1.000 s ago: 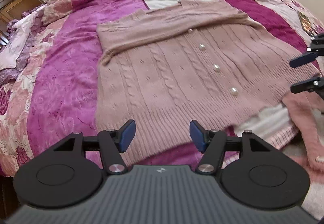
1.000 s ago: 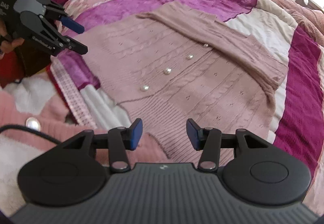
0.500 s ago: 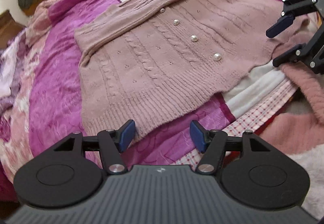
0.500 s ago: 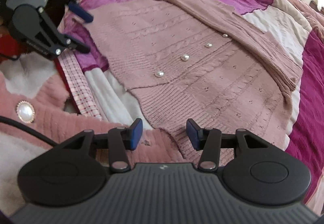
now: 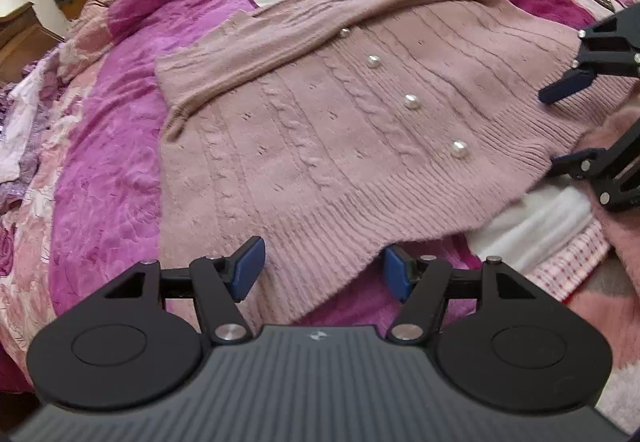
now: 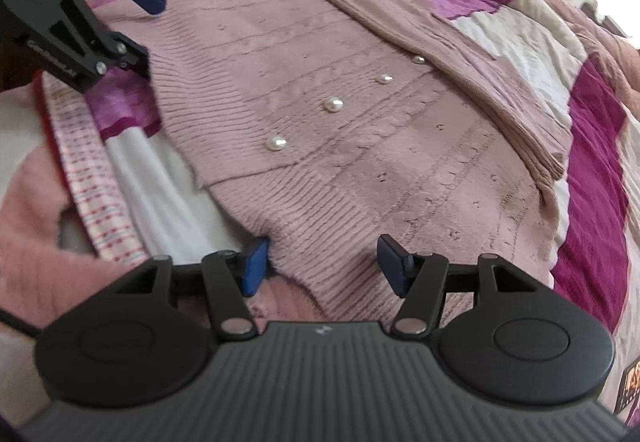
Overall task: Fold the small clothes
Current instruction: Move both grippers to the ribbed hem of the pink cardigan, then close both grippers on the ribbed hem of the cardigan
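Observation:
A dusty-pink cable-knit cardigan with pearl buttons lies flat on the bed, one sleeve folded across its top. It also shows in the right wrist view. My left gripper is open, its jaws astride the ribbed hem at one bottom corner. My right gripper is open, its jaws astride the hem at the other bottom corner. Each gripper shows in the other's view: the right one at the right edge, the left one at the upper left.
The bed carries a magenta, pink and cream patchwork quilt. A fluffy pink garment and a checked sheet edge lie beside the cardigan's hem. Wooden furniture stands behind the bed.
Both grippers have moved in toward the cardigan's hem, and the hem now lies between each pair of jaws. Both stay open.

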Action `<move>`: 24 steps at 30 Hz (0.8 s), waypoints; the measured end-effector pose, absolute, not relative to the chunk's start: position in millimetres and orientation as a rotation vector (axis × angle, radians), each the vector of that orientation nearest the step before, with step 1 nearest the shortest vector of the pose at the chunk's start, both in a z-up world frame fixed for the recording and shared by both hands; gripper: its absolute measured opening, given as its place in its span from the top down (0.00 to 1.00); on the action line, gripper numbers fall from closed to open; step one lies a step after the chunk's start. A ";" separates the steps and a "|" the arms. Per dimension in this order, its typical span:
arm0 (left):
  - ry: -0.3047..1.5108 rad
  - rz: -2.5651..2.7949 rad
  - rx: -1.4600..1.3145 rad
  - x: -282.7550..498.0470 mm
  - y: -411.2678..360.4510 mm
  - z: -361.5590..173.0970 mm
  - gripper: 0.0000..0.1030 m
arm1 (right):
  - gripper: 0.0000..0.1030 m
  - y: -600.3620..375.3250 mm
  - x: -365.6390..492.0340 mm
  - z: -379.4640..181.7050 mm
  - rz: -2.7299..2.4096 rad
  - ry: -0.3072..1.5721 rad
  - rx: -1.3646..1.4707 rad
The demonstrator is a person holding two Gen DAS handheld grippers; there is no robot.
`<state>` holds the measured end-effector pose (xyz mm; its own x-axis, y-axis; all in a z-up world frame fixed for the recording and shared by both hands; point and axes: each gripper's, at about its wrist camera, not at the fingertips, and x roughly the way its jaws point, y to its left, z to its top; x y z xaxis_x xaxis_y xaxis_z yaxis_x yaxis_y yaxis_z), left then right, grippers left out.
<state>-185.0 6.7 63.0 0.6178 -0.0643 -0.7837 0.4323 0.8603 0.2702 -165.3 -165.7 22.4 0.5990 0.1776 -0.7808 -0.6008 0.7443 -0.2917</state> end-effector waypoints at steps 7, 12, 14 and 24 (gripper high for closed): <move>0.874 -0.243 0.471 -174.6 11.1 53.8 0.32 | 0.41 -173.6 -162.0 21.8 0.394 0.790 -0.567; 0.850 -0.243 0.450 -179.8 16.6 50.6 0.32 | 0.41 -193.3 -161.8 24.4 0.280 0.767 -0.519; 0.846 -0.236 0.427 -179.1 17.6 47.4 0.32 | 0.41 -201.7 -161.4 25.6 0.253 0.762 -0.479; 0.797 -0.214 0.379 -176.8 20.7 38.4 0.31 | 0.43 -209.0 -164.2 22.0 0.282 0.736 -0.409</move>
